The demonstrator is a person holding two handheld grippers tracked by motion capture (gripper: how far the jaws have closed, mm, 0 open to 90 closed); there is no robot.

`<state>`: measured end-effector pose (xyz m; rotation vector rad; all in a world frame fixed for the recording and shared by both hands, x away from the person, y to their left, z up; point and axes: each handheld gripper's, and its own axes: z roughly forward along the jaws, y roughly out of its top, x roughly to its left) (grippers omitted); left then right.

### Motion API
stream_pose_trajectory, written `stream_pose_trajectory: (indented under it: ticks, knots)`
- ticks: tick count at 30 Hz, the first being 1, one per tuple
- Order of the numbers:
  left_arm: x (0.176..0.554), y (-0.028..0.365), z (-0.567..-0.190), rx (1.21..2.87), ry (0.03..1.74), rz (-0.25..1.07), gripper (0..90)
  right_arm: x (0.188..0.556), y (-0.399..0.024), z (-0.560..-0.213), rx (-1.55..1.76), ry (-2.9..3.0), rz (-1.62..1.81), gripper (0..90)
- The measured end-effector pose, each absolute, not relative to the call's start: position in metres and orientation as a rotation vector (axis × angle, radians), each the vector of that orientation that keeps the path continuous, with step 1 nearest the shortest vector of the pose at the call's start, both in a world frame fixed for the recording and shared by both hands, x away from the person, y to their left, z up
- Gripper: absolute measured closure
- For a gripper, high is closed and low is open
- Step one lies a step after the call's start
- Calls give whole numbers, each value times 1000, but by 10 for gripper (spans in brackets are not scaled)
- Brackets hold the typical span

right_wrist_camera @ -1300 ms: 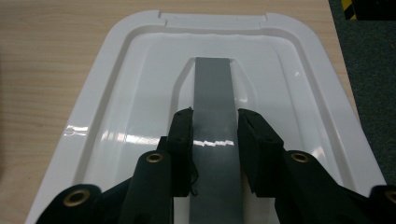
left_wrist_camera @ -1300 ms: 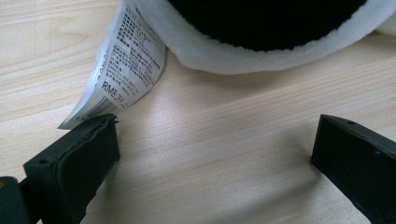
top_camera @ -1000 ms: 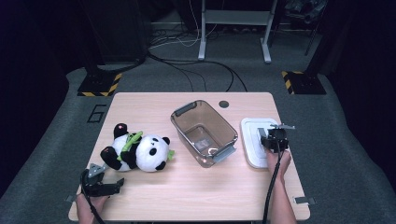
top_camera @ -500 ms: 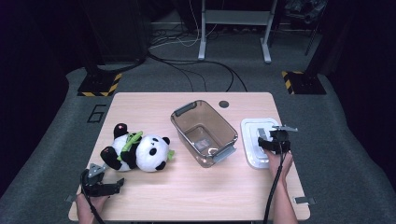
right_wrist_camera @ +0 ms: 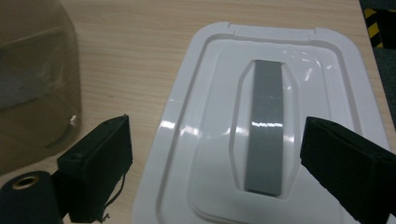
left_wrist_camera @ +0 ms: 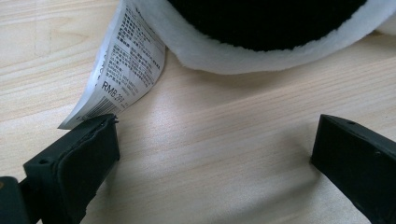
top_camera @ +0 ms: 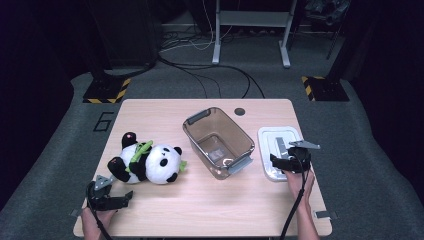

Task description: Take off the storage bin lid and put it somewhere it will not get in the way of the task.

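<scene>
Looking down on the table (top_camera: pixel 210 210), the right gripper (top_camera: pixel 281 161) sits over the near end of the white lid (top_camera: pixel 280 142), which lies flat at about 3 o'clock from the clear bin (top_camera: pixel 218 141). Its jaws have just been opening and now stand wide apart; in the right gripper view they straddle the lid's grey handle (right_wrist_camera: pixel 266 135) without pinching anything. So I'd read this as the lid freshly set down out of the way, bin open and empty.

The left gripper (top_camera: pixel 111 200) hangs low at roughly 7 o'clock from the bin, just near the panda plush (top_camera: pixel 147 162). Its jaws are spread too, nothing between them, though the left gripper view puts the paper tag (left_wrist_camera: pixel 126 60) right by one jaw and the panda's fuzzy edge just ahead.

My guess for the next bit: the left one eases forward, closes on a soft chunk of the panda rather than that flimsy tag, then lifts it toward 1 o'clock and over the bin's rim. The plush is bulky and squishy, so a deep bite probably beats a fingertip nip.
</scene>
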<state>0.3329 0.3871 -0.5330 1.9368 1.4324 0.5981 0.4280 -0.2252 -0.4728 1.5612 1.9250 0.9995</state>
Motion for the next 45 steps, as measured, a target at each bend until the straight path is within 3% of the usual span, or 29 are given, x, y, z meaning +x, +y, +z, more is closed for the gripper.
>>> stream_pose_trajectory:
  ticks: [8,32,45]
  knots:
    - [333,387,-533,1938,1432,598,3,411,-206,-470,1490,1991,1017,0]
    - [333,387,-533,1938,1431,600,2,360,-150,-510,1354,2151,1051,0]
    - [333,387,-533,1937,1431,600,2,352,-130,-527,1282,2229,952,0]
